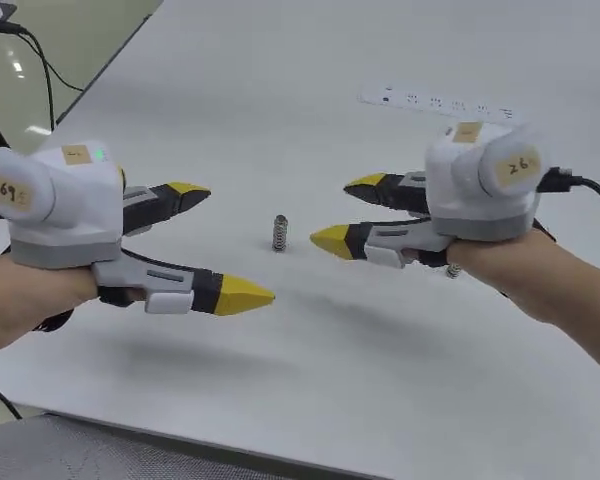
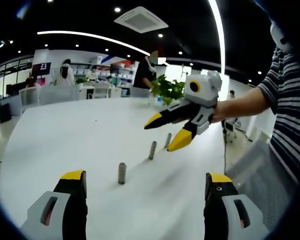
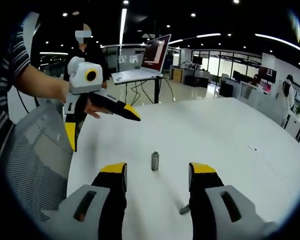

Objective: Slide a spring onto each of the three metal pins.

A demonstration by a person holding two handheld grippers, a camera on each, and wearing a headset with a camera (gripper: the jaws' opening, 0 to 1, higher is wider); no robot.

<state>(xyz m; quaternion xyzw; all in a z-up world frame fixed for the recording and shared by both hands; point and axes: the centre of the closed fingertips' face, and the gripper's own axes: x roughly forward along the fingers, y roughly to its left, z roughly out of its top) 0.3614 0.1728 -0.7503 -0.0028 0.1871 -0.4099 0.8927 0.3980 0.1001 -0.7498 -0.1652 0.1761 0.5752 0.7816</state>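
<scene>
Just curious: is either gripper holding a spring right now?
No, the left gripper and right gripper both show open, empty jaws.

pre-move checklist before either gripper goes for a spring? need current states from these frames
1. Left gripper jaws open, empty: ok.
2. Right gripper jaws open, empty: ok.
3. Three pins upright in a row on the table: ok.
4. Which pins are bare: cannot tell; the nearest pin looks coiled, and the far two are too small to judge.
5. Loose spring at hand: cannot tell; a small piece lies on the table by the right gripper's jaws, too small to identify.
6. Nothing between the grippers and the pins: ok.
</scene>
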